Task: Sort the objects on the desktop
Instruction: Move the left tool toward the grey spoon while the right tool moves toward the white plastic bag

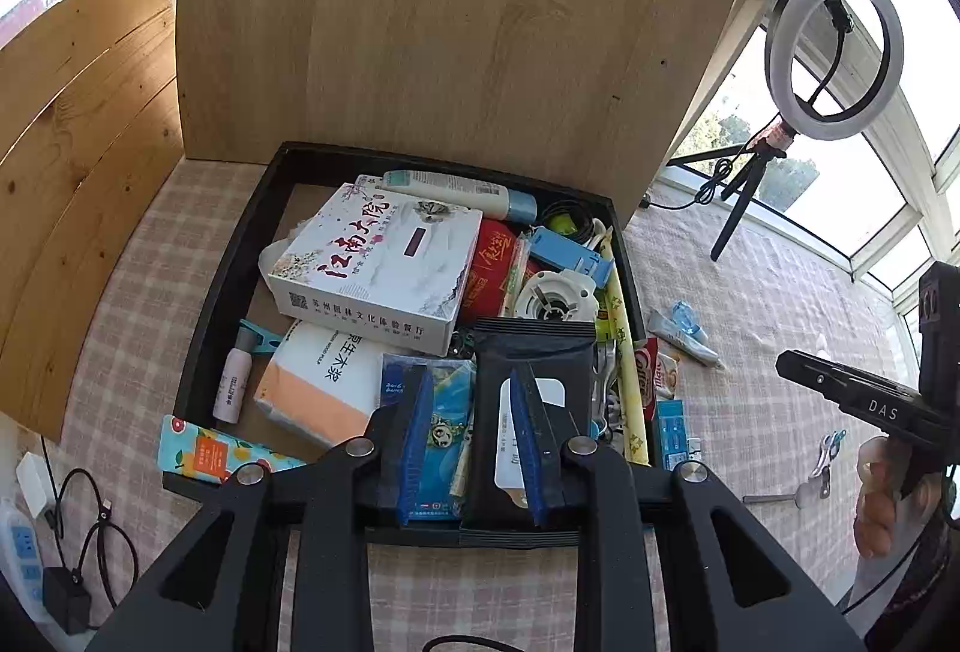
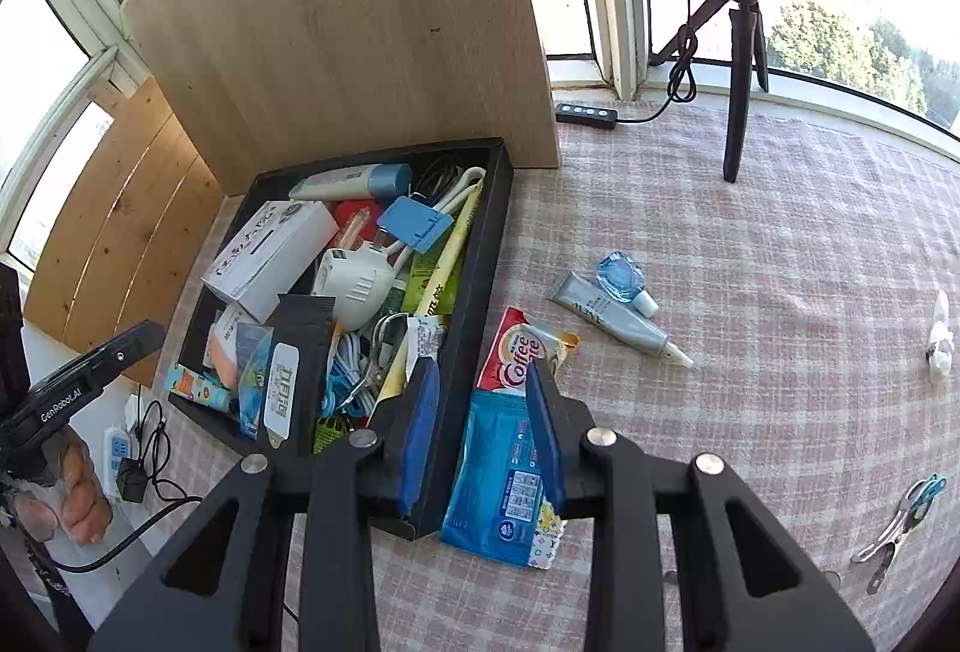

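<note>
Tray (image 1: 204, 292), black and shallow, sits on the checked tablecloth (image 2: 750, 244) against an upright wooden board (image 1: 450, 22) and is crowded with sorted goods: a white printed box (image 1: 378, 268), a tissue pack (image 1: 324, 382), a black wipes pouch (image 1: 534, 352), a blue sachet (image 1: 447, 412), a white tube (image 1: 462, 190) and a yellow stick (image 1: 624, 352).

Left gripper (image 1: 474, 436) hovers over the tray's near edge, its blue pads partly spread with nothing pinched; the pouch and sachet lie below them.

Right gripper (image 2: 486, 424) stands just beside the tray's right wall, jaws apart and gripping nothing. Under it on the cloth lie a blue packet (image 2: 498, 478) and a Coffee-mate sachet (image 2: 522, 352).

Still outside the tray: a grey tube (image 2: 618, 316), a small blue bottle (image 2: 621, 280), a metal clip (image 2: 900, 526) and a white crumpled item (image 2: 939, 334).
</note>
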Demonstrator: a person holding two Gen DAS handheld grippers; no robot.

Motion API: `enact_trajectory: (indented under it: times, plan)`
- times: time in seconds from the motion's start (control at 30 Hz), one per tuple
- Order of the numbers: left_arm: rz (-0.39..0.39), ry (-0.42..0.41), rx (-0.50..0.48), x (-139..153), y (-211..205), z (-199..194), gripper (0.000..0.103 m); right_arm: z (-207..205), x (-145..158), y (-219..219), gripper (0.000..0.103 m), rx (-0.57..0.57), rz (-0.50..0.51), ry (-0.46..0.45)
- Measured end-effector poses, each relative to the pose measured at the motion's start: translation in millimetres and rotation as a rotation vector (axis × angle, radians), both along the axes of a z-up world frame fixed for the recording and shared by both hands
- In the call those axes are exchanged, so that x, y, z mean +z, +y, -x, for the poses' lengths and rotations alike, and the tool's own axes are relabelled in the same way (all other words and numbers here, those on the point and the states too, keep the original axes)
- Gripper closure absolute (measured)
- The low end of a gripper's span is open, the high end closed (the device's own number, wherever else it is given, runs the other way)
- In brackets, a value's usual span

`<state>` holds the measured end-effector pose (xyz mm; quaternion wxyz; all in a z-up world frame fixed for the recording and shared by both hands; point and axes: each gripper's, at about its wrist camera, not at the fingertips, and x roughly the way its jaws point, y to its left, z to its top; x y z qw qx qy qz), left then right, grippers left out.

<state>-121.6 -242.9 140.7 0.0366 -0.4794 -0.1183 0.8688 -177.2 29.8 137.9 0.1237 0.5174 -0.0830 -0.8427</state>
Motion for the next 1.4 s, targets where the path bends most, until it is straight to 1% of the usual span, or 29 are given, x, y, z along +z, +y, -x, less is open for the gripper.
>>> enact_trajectory:
  times: [0.07, 0.17, 0.3, 0.43, 0.57, 0.67, 0.77, 0.87, 0.93, 1.0, 1.07, 1.13, 1.23, 1.33, 1.4]
  plan:
    - [-0.001, -0.012, -0.023, -6.7, 10.7, -4.5, 0.079, -7.9, -7.3, 15.9, 0.067, -0.032, -0.02, -0.012]
    - [-0.023, -0.045, -0.075, -20.3, 33.7, -11.4, 0.079, -24.4, -19.8, 35.8, 0.067, -0.069, -0.064, -0.016]
    - [-0.029, -0.086, -0.177, -37.6, 76.2, -19.8, 0.079, -46.1, -41.1, 61.5, 0.067, -0.113, -0.083, -0.037]
    - [-0.037, -0.115, -0.271, -50.0, 117.2, -25.0, 0.079, -56.1, -57.4, 86.2, 0.067, -0.16, -0.113, -0.04]
    - [-0.04, -0.149, -0.334, -60.6, 149.0, -32.0, 0.079, -58.9, -59.9, 96.8, 0.067, -0.126, -0.188, -0.019]
    - [-0.018, -0.17, -0.373, -67.9, 166.8, -37.4, 0.079, -59.1, -62.2, 106.7, 0.067, -0.081, -0.214, -0.058]
    - [-0.007, -0.196, -0.395, -75.5, 178.0, -38.8, 0.079, -68.9, -66.5, 119.2, 0.067, -0.014, -0.261, -0.092]
    - [-0.003, -0.217, -0.403, -82.8, 185.6, -38.5, 0.079, -85.5, -72.6, 127.4, 0.067, 0.089, -0.29, -0.117]
    - [-0.006, -0.233, -0.397, -86.0, 188.3, -36.8, 0.079, -96.7, -78.6, 126.4, 0.067, 0.16, -0.328, -0.134]
    - [-0.003, -0.245, -0.384, -86.9, 188.6, -35.6, 0.079, -106.2, -85.7, 121.7, 0.067, 0.237, -0.374, -0.141]
    - [0.006, -0.255, -0.359, -85.9, 186.9, -36.1, 0.079, -111.6, -93.8, 117.9, 0.067, 0.306, -0.4, -0.15]
    - [0.012, -0.257, -0.332, -82.5, 184.8, -38.8, 0.079, -113.3, -102.7, 118.1, 0.067, 0.352, -0.423, -0.165]
    - [0.025, -0.252, -0.283, -76.4, 184.7, -44.2, 0.079, -112.9, -105.8, 128.6, 0.067, 0.379, -0.432, -0.166]
    - [0.023, -0.254, -0.249, -73.4, 192.8, -48.5, 0.079, -113.8, -92.4, 153.2, 0.067, 0.35, -0.414, -0.137]
    - [0.017, -0.257, -0.235, -73.6, 205.2, -49.2, 0.079, -116.8, -81.4, 176.5, 0.067, 0.316, -0.416, -0.118]
